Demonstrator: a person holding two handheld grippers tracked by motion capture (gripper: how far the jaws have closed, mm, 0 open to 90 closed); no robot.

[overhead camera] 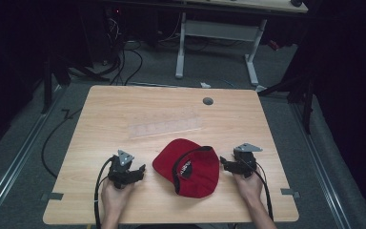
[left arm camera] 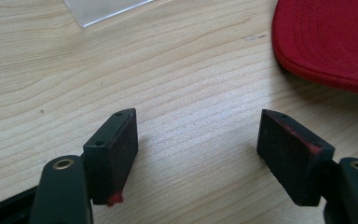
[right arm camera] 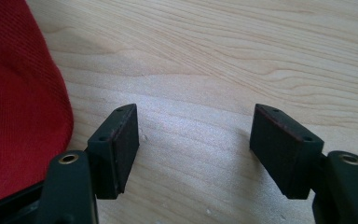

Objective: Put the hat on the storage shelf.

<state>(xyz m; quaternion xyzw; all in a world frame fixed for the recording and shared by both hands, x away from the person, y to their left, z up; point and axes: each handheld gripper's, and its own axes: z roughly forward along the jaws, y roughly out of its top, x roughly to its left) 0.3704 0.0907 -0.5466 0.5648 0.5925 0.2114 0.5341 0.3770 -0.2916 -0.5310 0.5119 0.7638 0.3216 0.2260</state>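
High view: 1 red cap, 2 grippers, left gripper, right gripper, jaws released.

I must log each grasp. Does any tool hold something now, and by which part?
Nothing is held. The left tool and the right tool are both open over bare table, one on each side of the red cap.

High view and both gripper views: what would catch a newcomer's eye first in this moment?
The red cap stands out at once, lying on the near middle of the light wooden table. The left gripper and right gripper flank it, each held in a hand, jaws open and empty. Beyond the cap lies a clear plastic strip, easy to miss against the wood.
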